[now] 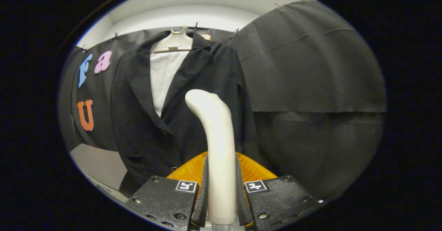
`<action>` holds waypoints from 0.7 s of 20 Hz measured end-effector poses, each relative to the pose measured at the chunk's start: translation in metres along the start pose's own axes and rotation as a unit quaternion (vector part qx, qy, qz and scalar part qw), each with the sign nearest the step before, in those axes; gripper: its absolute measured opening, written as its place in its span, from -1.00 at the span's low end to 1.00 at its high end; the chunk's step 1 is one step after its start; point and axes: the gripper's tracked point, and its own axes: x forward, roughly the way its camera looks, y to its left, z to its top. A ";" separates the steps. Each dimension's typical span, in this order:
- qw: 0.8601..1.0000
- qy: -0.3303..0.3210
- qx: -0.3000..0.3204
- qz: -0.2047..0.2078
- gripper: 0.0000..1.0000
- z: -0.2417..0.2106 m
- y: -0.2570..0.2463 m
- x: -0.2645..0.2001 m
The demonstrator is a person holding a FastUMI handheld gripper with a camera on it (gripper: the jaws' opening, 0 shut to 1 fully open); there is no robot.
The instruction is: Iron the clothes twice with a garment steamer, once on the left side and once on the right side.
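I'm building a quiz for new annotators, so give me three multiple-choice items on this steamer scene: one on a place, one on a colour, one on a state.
1. Where is the steamer handle?
A. between the gripper's fingers
B. lying on the floor
C. hanging from the hanger

2. What colour is the jacket?
A. red
B. black
C. yellow

3. How does the jacket hang?
A. folded over a chair
B. buttoned to the neck
C. open at the chest on a hanger, a white lining showing

Answers:
1 A, the gripper is shut on the handle, both fingers pressing its sides.
2 B, the cloth is dark all over.
3 C, the lapels part below the hanger and white shows between them.
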 end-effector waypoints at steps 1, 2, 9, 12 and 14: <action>1.000 0.006 -0.001 0.000 -0.25 -0.006 -0.001 -0.002; 1.000 0.012 -0.002 0.000 -0.25 -0.012 -0.001 -0.002; 0.999 0.052 -0.007 -0.007 -0.25 -0.052 -0.008 -0.004; 0.998 0.067 -0.009 -0.009 -0.25 -0.071 -0.012 -0.010; 0.997 0.077 -0.009 -0.010 -0.25 -0.083 -0.015 -0.013</action>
